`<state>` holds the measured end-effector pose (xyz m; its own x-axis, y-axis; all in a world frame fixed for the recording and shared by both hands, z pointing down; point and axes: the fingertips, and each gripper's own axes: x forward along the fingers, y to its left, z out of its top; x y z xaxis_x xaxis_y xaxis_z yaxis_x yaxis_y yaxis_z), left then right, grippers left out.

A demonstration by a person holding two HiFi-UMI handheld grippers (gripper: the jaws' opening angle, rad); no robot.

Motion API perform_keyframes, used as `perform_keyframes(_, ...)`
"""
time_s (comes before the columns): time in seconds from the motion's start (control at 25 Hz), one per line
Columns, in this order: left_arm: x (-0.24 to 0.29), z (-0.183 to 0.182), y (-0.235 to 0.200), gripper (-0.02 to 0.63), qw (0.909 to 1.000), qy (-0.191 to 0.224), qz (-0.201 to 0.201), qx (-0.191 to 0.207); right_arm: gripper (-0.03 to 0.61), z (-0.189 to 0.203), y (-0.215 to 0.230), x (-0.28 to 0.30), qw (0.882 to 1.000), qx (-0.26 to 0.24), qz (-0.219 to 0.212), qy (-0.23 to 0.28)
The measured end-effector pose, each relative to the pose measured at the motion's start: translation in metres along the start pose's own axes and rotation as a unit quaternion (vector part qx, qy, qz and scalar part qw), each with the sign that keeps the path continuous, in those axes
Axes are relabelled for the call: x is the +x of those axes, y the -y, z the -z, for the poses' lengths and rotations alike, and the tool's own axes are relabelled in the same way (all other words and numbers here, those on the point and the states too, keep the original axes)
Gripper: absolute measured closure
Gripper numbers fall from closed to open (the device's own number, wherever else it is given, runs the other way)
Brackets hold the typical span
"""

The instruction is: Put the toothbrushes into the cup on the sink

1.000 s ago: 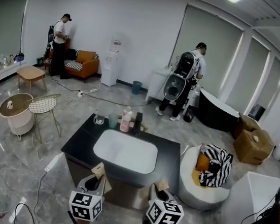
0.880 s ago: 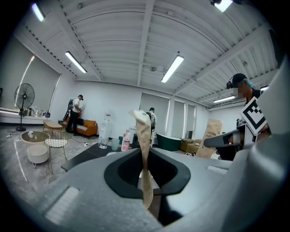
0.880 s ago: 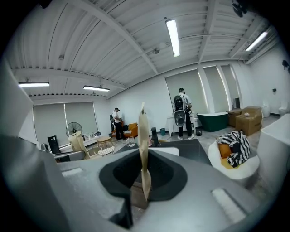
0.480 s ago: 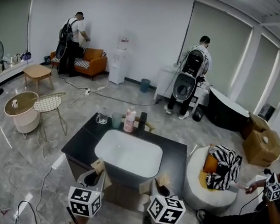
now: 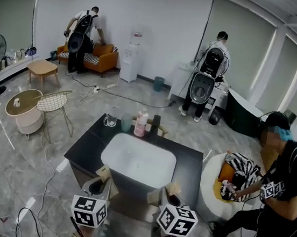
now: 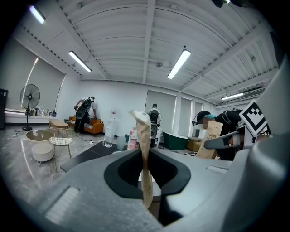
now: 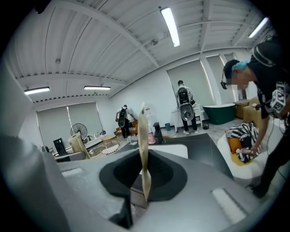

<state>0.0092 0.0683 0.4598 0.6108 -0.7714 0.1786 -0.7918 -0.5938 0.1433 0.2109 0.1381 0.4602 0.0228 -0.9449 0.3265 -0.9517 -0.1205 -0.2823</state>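
- Brown-paper toothbrush packet [image 6: 142, 131] is clamped edge-on in the left gripper [image 6: 145, 156], with the jaws nearly together on it.
- Right side?
- Same. The right gripper [image 7: 144, 174] is closed on a second packet [image 7: 143, 136], held upright. The contents are covered by the paper; presumably a toothbrush in each.
- Cup?
- Teal cup [image 5: 126, 122] is set at the far edge of the black counter [image 5: 88, 145], between a clear glass [image 5: 110, 119] on the left and a pink bottle [image 5: 141, 124] on the right. A dark bottle [image 5: 155, 124] is placed just right of that.
- Gap?
- White basin [image 5: 138, 160] is located between the grippers and the cup. Both packets are held at the near edge, well apart from the cup.
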Motion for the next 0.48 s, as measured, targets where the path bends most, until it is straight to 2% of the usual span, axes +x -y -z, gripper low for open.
perform_keyframes(0.48,0.085,-0.023,-0.038,0.578,0.9999,0.004,0.012,0.002,0.540,-0.033,0.001,0.087,1.000,0.007,-0.002,0.007)
